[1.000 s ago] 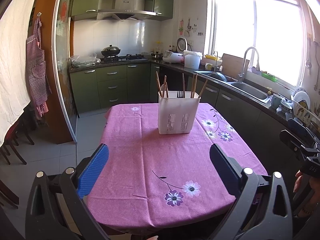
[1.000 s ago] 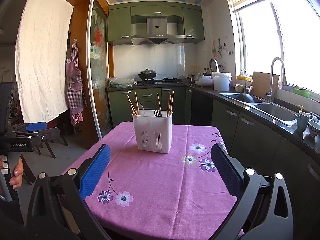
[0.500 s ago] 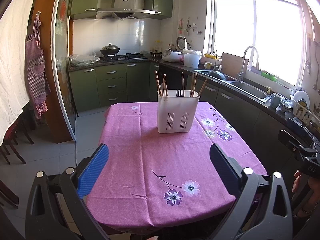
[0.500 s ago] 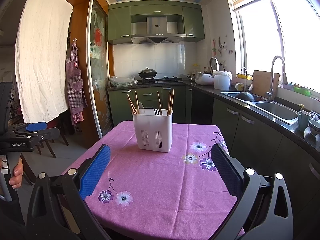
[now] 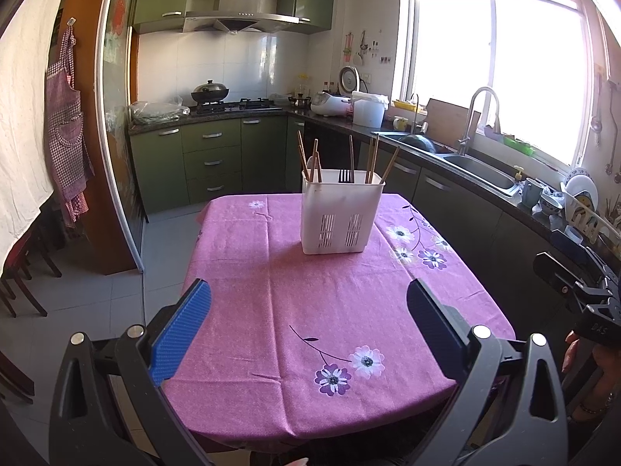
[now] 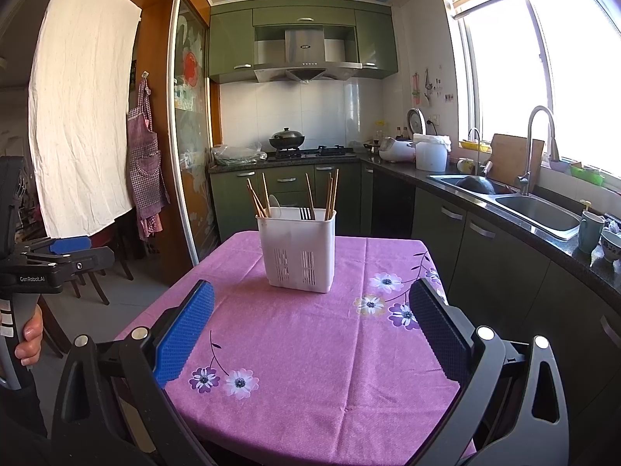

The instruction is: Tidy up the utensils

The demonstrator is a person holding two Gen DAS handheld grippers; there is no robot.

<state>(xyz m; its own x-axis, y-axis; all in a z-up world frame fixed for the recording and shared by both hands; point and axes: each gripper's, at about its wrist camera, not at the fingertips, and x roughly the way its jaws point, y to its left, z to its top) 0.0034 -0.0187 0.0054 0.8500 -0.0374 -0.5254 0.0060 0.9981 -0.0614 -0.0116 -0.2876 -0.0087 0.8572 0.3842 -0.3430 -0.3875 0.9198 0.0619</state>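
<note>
Nearest the cameras, both tongs are hanging released over the near edge of the table (image 5: 240, 303). The left gripper (image 5: 308, 320) is spreading its blue pad and dark pad wide with only tablecloth between them, and the right gripper (image 6: 310, 324) is doing the same toward the near right corner. Neither is grasping anything.

Farther in, the purple cloth is lying bare across the middle of the table, with printed flowers near the right edge.

Beyond that, toward the far edge, the white utensil holder (image 5: 340, 213) is standing upright. Wooden chopsticks (image 5: 310, 159) are leaning out of it at loose angles, some at its left end and some at its right, while a dark fork (image 5: 345, 175) is poking its tines up between them. Something pale, perhaps a spoon, is showing behind the left chopsticks, but I cannot tell for sure.

The risks are sitting there, in my judgement. The holder looks light and tall, so a gripper pulling a chopstick sideways instead of straight up is likely to be tipping it or dragging it toward the far edge. The chopsticks are thin and crossing, so wide jaws closing on one may be catching its neighbour or letting it slip. The loose cloth could also be sliding under a shove.
</note>
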